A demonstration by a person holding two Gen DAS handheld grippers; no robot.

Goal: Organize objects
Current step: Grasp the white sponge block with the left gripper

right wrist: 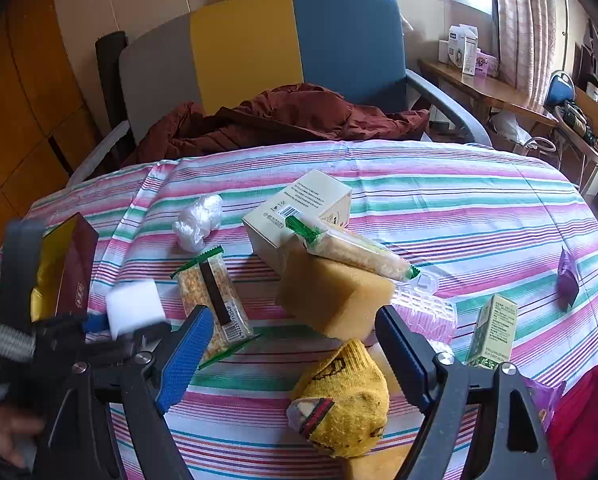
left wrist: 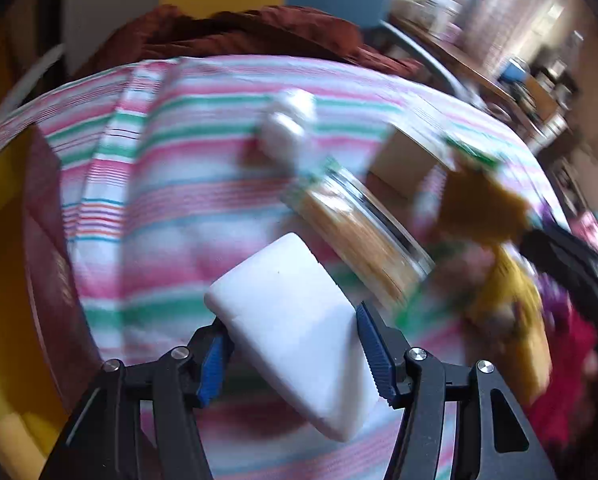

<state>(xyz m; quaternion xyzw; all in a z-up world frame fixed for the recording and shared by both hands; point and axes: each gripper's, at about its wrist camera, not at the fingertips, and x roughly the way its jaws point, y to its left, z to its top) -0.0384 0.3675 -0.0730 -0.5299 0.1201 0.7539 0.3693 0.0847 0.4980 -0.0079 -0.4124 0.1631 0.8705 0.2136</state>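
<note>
Left wrist view: the left gripper (left wrist: 299, 344) has a white foam block (left wrist: 299, 320) between its blue pads, both pads on its sides, so it reads as clamped on the block; the picture is smeared.
Where the block is: above the striped cloth (left wrist: 171, 208), at the left of the clutter, near the dark red box (left wrist: 47, 240) with the yellow lining.
Right wrist view: the right gripper (right wrist: 295, 344) stands with its jaws wide apart and nothing pressed between them, poised over a yellow sock (right wrist: 347, 396).
Same block from this side: the white foam block (right wrist: 135, 304) shows at the left, in the left gripper (right wrist: 107, 326), beside the dark red box (right wrist: 75, 268).
Clutter in the middle: a tan sponge (right wrist: 335, 292), a snack bar (right wrist: 215, 292) flat on the cloth, a second snack bar (right wrist: 355, 248) lying across the sponge, a cream carton (right wrist: 299, 212) behind them.
Step in hand: by my reading, the block is gripped and being carried to its place, probably the box.
Next move calls for: keeping the grip firm, since foam gives and the block sits skewed; then setting it down clear of the box wall before letting go.
Right side's turn: likely the sock, soft enough to need a deep pinch.
</note>
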